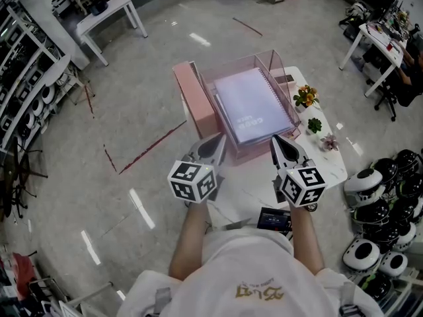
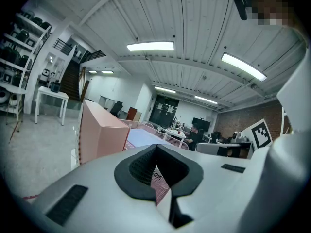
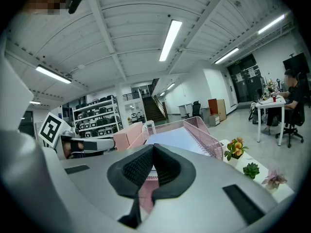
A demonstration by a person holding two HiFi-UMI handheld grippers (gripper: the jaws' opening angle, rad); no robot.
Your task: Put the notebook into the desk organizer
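The lavender spiral-bound notebook (image 1: pixel 254 104) lies flat inside the pink mesh desk organizer (image 1: pixel 264 57) on the white table (image 1: pixel 325 168). My left gripper (image 1: pixel 215 141) hovers just off the organizer's near left corner, shut with nothing in it. My right gripper (image 1: pixel 277 142) is at the near right corner, also shut and empty. In the left gripper view the gripper (image 2: pixel 156 146) points at the organizer's pink side box (image 2: pixel 99 135), with the notebook (image 2: pixel 146 137) behind. The right gripper view shows that gripper (image 3: pixel 153 146) aimed at the notebook (image 3: pixel 175 139) between the mesh walls (image 3: pixel 209 137).
Small potted plants stand along the table's right side: orange flowers (image 1: pixel 305 96), a green succulent (image 1: pixel 314 125), a pink flower (image 1: pixel 329 142). A dark device (image 1: pixel 273 219) lies near the front edge. Helmets (image 1: pixel 383 197) crowd the floor at right; a white table (image 1: pixel 109 15) stands far left.
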